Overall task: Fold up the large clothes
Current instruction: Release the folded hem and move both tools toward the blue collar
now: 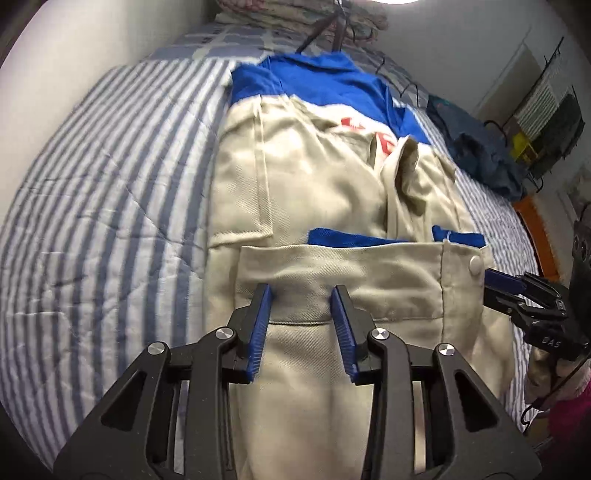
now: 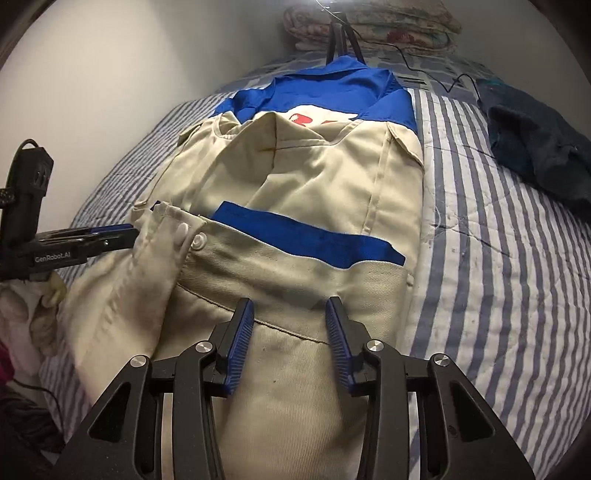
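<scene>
A beige work jacket (image 1: 314, 184) with a blue yoke and red print lies lengthwise on the striped bed, its sleeves folded inward and its bottom hem folded up over the body. It also shows in the right wrist view (image 2: 314, 184). My left gripper (image 1: 302, 295) is open, its fingers straddling the folded hem edge near the jacket's left side. My right gripper (image 2: 290, 308) is open over the hem at the jacket's right side. In the left wrist view the right gripper (image 1: 496, 280) appears beside the snap button; in the right wrist view the left gripper (image 2: 122, 232) appears at the cuff.
The blue-and-white striped quilt (image 1: 110, 206) covers the bed. A dark blue garment (image 2: 535, 147) lies at the far right. Folded blankets (image 2: 373, 26) and a tripod (image 2: 341, 40) stand at the head of the bed. A wire rack (image 1: 546, 110) stands by the wall.
</scene>
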Motion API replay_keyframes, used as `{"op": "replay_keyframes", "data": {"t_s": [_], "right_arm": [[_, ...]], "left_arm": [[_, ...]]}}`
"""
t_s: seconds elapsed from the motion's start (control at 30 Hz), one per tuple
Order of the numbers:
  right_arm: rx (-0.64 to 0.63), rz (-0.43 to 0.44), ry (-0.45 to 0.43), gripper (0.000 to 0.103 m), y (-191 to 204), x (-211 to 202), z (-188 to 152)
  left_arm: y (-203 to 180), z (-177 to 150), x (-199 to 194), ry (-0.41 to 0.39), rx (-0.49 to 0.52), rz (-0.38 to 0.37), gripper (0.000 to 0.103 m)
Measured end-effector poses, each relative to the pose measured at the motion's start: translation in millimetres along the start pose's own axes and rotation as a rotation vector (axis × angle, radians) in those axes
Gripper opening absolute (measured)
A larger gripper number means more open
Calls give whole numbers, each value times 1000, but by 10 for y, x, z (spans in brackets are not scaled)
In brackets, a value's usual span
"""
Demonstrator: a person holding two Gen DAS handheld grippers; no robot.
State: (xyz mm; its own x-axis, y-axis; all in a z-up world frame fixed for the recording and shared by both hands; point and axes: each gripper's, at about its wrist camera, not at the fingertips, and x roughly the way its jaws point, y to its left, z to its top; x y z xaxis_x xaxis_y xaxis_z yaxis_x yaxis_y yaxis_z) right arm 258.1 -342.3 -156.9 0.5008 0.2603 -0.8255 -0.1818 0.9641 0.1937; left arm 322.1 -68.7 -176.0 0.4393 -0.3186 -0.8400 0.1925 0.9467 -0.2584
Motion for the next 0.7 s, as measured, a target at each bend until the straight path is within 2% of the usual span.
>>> {"op": "replay_keyframes", "data": {"t_s": [0.13,0.2,0.27,0.37,0.47,0.57,0.63,0.7], "right_arm": [[20,-11,-78,38,-29,-332,-40],[48,3,-140,40,-117,-566,-108],[65,14,-163,40,-154,-712,-158],[74,52,-142,40,-89,-769,-224],[8,84,-99,40,166,-699,-323],[-100,32,-14,40,454,-453,-505],[-127,5,52,40,530,-236,-645],[-163,-43,56,40,579,-111,-754]], "left_arm": [[51,-60,-314,-33,2,-2,37],[44,-151,-460,-34,24,-10,37],[47,-290,-584,-46,48,-23,37],[28,-453,-596,-39,59,-23,37],[-1,-578,-474,-3,82,14,37],[78,-707,-272,55,52,27,37],[131,-763,-205,60,37,18,41],[106,-762,-209,60,64,33,43]]}}
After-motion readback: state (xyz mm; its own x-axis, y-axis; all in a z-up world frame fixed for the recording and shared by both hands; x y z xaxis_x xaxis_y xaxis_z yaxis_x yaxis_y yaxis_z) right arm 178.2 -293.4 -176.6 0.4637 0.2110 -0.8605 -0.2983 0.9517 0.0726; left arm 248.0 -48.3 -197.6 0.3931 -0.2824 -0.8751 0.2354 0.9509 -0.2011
